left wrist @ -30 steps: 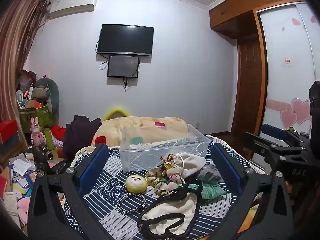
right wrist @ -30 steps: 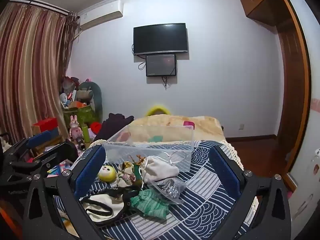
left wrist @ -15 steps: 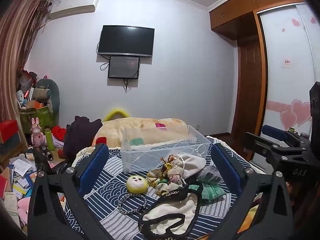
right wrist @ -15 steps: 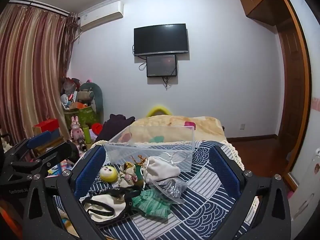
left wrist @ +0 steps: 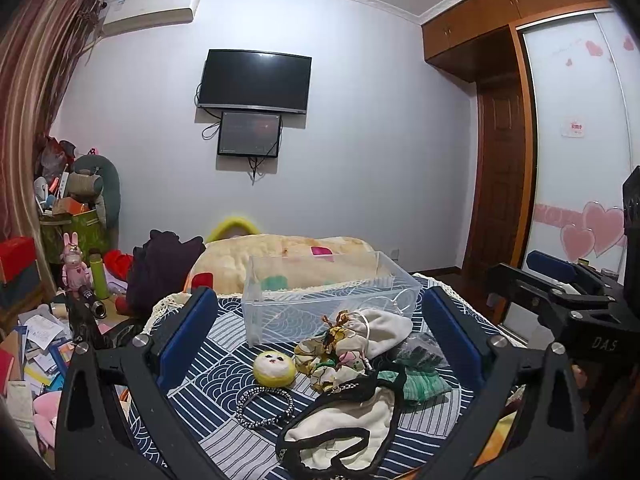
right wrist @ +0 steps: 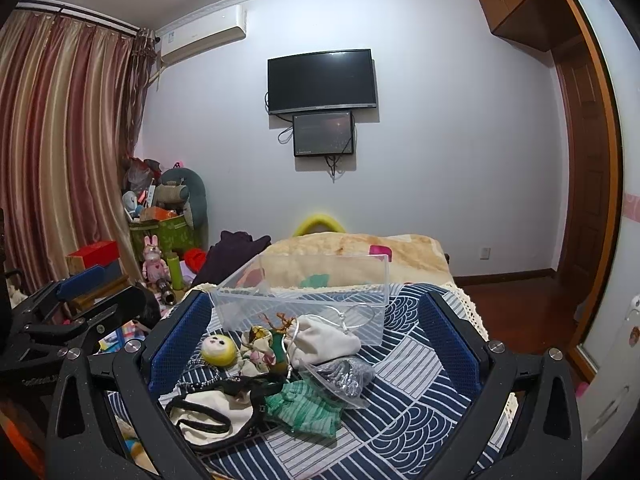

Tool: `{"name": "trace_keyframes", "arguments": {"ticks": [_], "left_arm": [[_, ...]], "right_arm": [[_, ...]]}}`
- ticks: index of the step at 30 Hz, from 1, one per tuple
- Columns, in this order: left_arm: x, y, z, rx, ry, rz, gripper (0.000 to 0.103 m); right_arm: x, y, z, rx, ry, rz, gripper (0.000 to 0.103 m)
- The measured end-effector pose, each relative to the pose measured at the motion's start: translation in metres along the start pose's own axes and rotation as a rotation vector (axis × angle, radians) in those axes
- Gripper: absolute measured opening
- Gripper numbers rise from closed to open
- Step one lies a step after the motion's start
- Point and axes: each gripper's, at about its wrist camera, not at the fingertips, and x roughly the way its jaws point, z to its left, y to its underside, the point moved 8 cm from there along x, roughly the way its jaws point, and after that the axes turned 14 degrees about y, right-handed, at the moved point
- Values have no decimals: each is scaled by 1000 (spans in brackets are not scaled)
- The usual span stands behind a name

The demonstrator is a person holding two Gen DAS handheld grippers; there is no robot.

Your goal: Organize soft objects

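A clear plastic bin (left wrist: 324, 300) (right wrist: 304, 296) stands empty on a blue patterned cloth. In front of it lies a pile of soft things: a yellow round plush (left wrist: 275, 368) (right wrist: 218, 351), a white drawstring pouch (left wrist: 384, 330) (right wrist: 326, 344), a floral pouch (left wrist: 320, 360), a green knit piece (right wrist: 304, 406), a cream bag with black trim (left wrist: 344, 428) (right wrist: 212, 416) and a beaded band (left wrist: 264, 406). My left gripper (left wrist: 316, 332) and right gripper (right wrist: 312, 336) are both open and empty, held above the pile.
A bed with a beige blanket (left wrist: 280, 256) lies behind the bin. Toys, boxes and papers (left wrist: 52, 300) crowd the floor at the left. A wardrobe with sliding doors (left wrist: 576, 160) stands at the right. The cloth's lace edge (right wrist: 468, 308) runs down the right.
Both grippers have drifted very slightly; the scene sits a touch lower in both views. Nothing on the cloth has moved.
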Motion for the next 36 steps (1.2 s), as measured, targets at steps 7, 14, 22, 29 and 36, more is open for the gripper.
{"name": "trace_keyframes", "arguments": {"ticks": [7,14,22,29,36], "left_arm": [[2,2,-1,2,-3,3,103],[1,1,-1,-1,2,3,103],[2,0,-2,1,-1,2,103],[1,-1,-2,1,0,2,103],[2,-2,-4,0,4,-2,103]], "right_arm": [[-1,-2,0,2,-1,-4,103],[-2,-2,0,2,-3,-6,103],[-2,-3,0,2,-2,-7,103],[-4,-4,0,3,-6,-10,103],[-4,-4,0,5,-6,-10,103]]}}
